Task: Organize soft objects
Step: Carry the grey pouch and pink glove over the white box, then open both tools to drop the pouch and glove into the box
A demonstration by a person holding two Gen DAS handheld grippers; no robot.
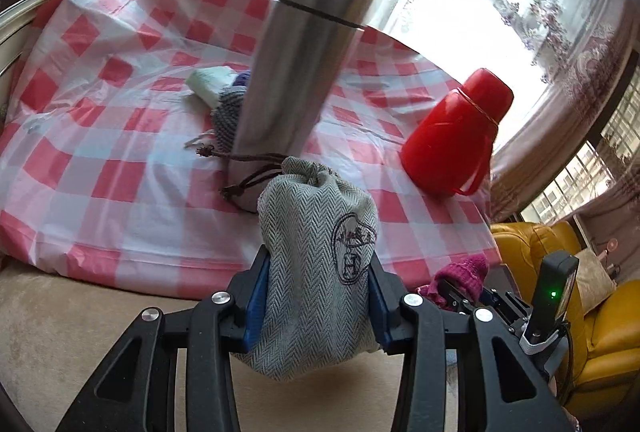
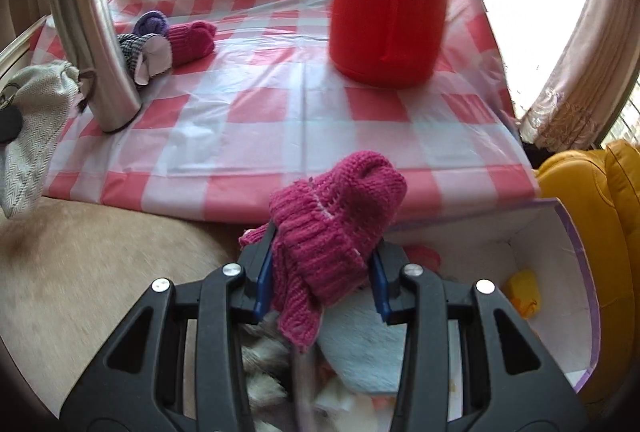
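Two grips: left gripper [image 1: 318, 296] clamps the grey pouch [image 1: 316, 264] off the table; right gripper [image 2: 322, 284] pinches the pink knit [image 2: 336, 228] over the white box [image 2: 576, 244], probably ready; lower before releasing.

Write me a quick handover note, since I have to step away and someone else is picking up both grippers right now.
Left hand-held gripper: shut on the grey herringbone pouch, at the near table edge.
Right hand-held gripper: shut on a magenta knit piece, above the white box.
Done: the box already holds several soft items.
Left: drop both held items in, then collect the second magenta knit, purple knit and striped pouch lying behind the steel flask on the checked cloth. Red flask is hard; probably stays.
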